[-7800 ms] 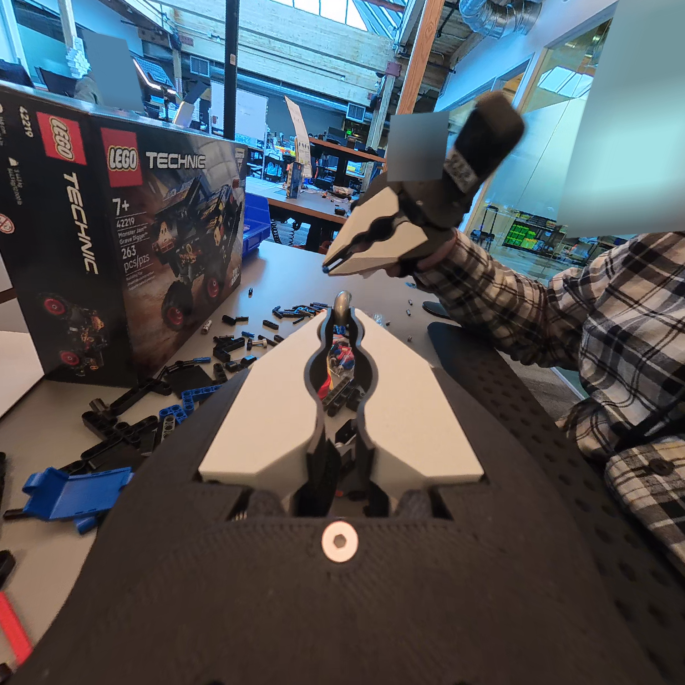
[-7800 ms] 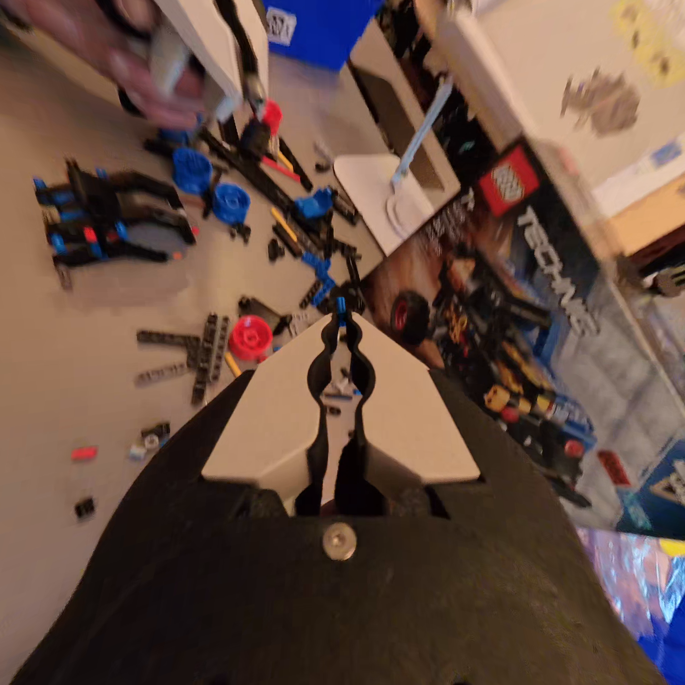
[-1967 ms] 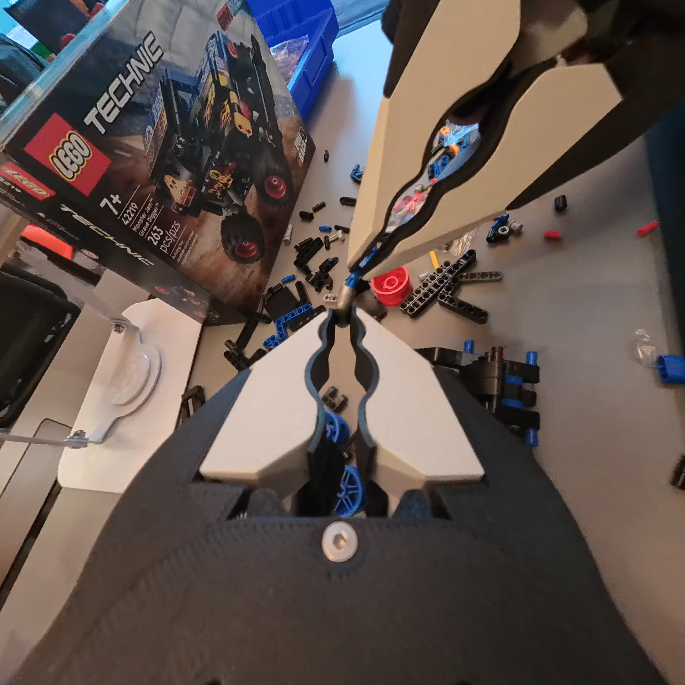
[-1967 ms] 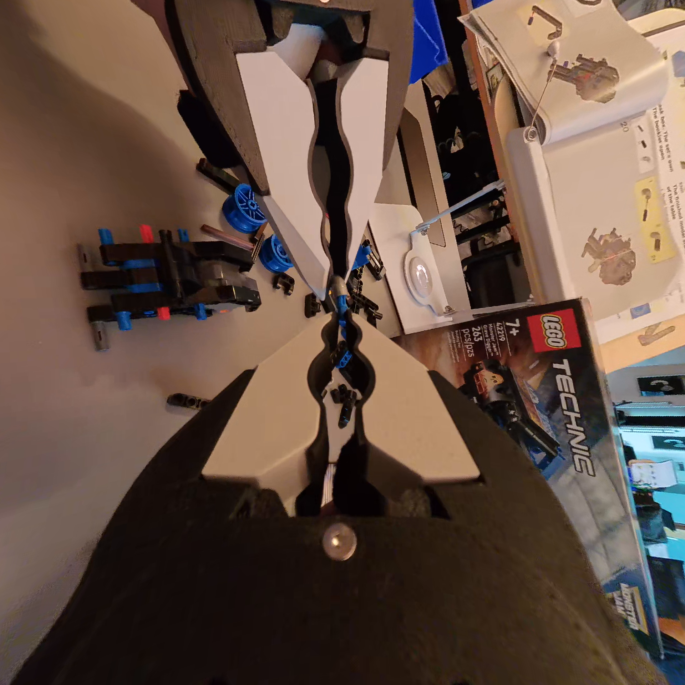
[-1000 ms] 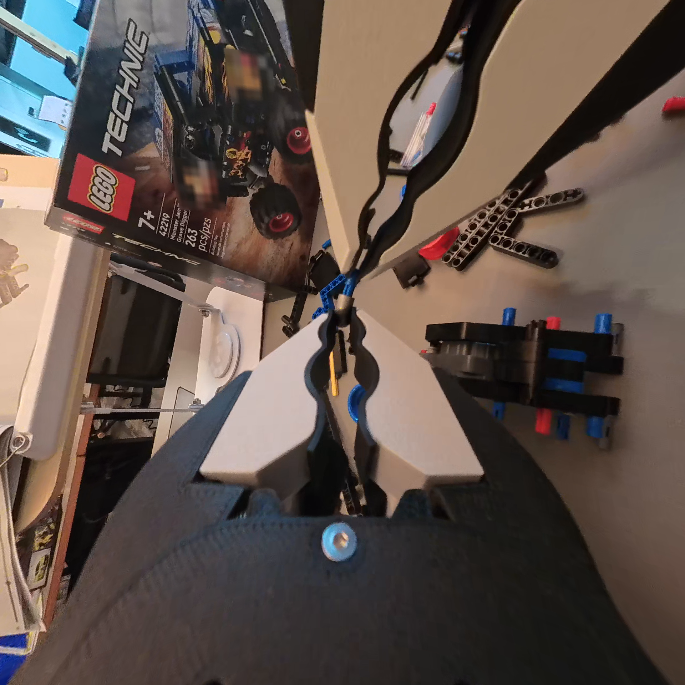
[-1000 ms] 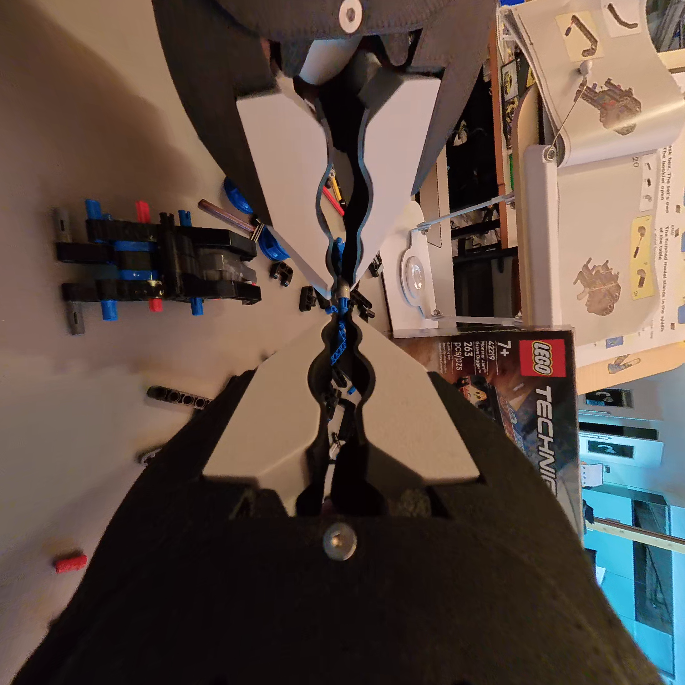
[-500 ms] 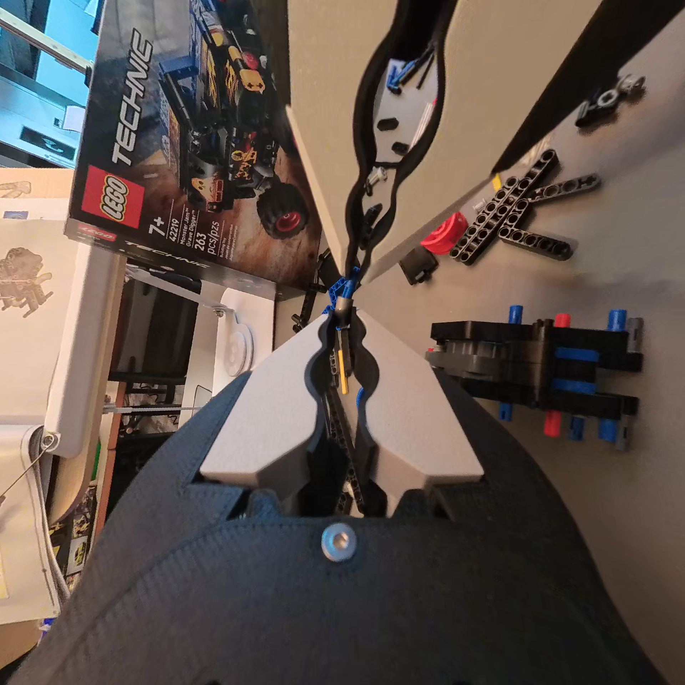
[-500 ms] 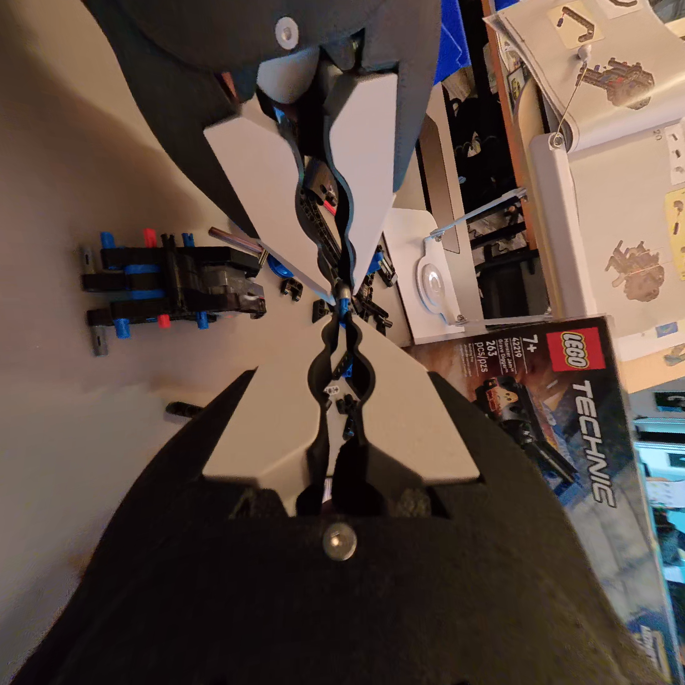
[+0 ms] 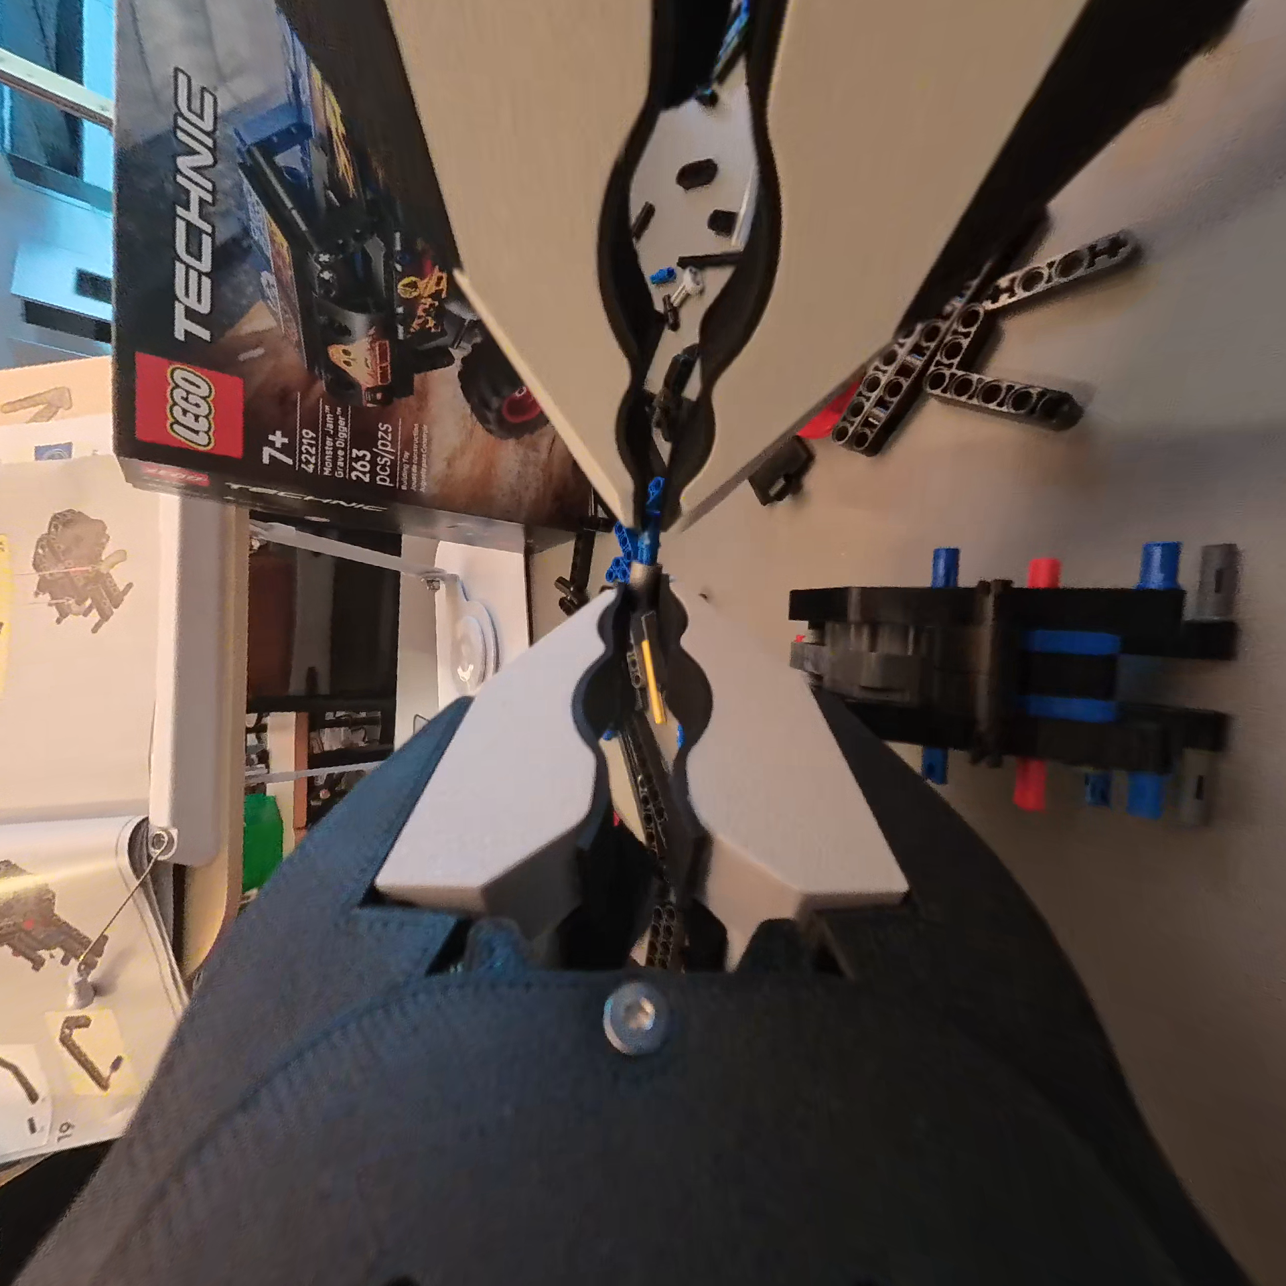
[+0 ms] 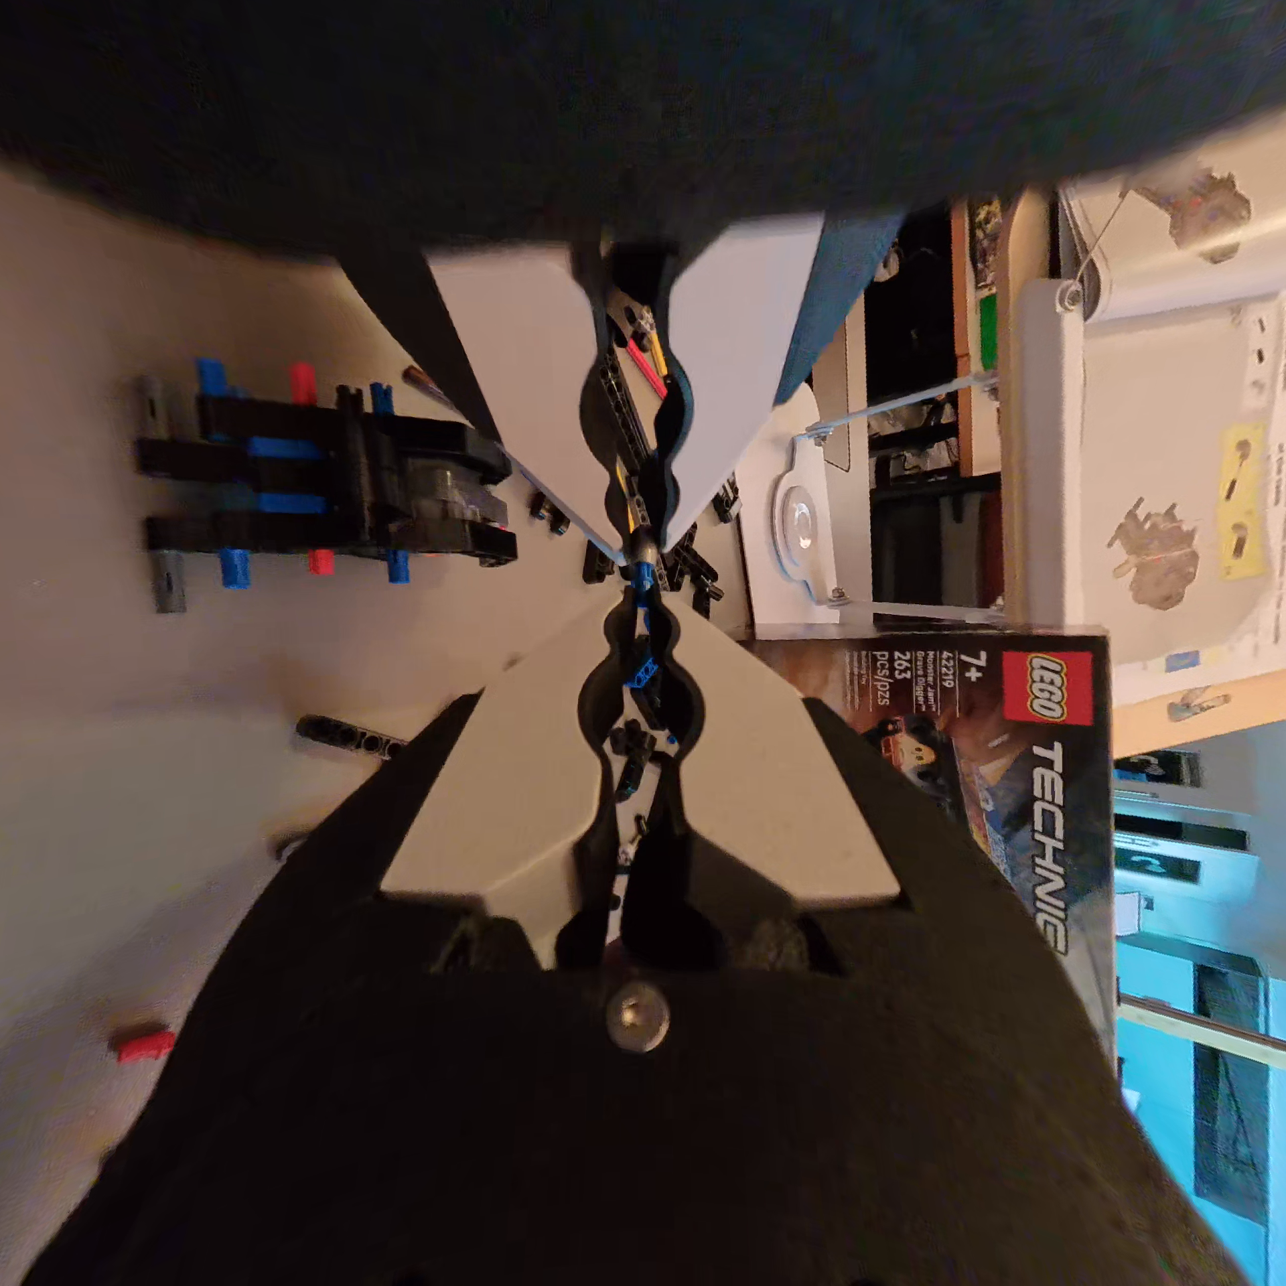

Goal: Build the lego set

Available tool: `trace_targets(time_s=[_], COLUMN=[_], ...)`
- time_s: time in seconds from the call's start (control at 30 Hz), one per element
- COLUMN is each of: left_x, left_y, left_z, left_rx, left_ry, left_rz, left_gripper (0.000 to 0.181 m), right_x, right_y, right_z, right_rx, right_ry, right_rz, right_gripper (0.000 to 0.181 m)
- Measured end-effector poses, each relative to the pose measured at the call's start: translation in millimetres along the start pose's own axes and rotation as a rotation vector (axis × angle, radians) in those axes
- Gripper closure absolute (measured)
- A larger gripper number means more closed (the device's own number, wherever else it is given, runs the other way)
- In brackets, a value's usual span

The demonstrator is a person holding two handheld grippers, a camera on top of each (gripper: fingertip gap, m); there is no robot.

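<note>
Two grippers tip to tip: left gripper (image 9: 644, 588) pinches a grey connector (image 9: 644, 575), right gripper (image 10: 640, 600) pinches a blue pin (image 10: 641, 576). Any misalignment could pop the pin loose.

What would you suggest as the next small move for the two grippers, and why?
Probably press the two grippers straight toward each other. The left gripper is shut on a small grey piece, the right gripper on a blue pin, and the two parts meet tip to tip in line above the table, so a short axial push should seat the pin.
</note>
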State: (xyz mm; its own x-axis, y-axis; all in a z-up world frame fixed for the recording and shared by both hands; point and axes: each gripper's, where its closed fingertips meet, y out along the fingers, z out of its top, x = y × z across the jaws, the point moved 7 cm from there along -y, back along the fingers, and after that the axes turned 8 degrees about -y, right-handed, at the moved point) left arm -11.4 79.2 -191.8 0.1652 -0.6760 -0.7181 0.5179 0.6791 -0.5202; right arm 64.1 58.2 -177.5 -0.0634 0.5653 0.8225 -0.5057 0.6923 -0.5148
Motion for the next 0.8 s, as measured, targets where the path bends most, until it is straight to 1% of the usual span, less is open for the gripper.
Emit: trace_targets(time_s=[0.2, 0.4, 0.53, 0.6, 0.67, 0.8], left_x=[-1, -2, -10, -13, -15, -18], left_y=[1, 2, -4, -6, -8, -11], left_z=[-1, -2, 1, 2, 2, 2], left_rx=[-0.025, -0.016, 0.056, 0.105, 0.137, 0.233], left_ry=[-0.001, -0.010, -0.050, -0.097, -0.118, -0.195], left_rz=[0.007, 0.010, 0.019, 0.003, 0.001, -0.037], left_gripper=[0.178, 0.178, 0.176, 0.176, 0.176, 0.176], right_x=[1, 3, 10, 15, 19, 24], right_y=[3, 3, -3, -6, -9, -17], right_z=[2, 0, -5, -8, -11, -14], right_rx=[0.035, 0.071, 0.170, 0.236, 0.274, 0.386], right_ry=[0.079, 0.147, 0.267, 0.351, 0.398, 0.511], right_rz=[0.014, 0.026, 0.024, 0.047, 0.051, 0.085], right_gripper=[0.181, 0.181, 0.180, 0.179, 0.174, 0.171])
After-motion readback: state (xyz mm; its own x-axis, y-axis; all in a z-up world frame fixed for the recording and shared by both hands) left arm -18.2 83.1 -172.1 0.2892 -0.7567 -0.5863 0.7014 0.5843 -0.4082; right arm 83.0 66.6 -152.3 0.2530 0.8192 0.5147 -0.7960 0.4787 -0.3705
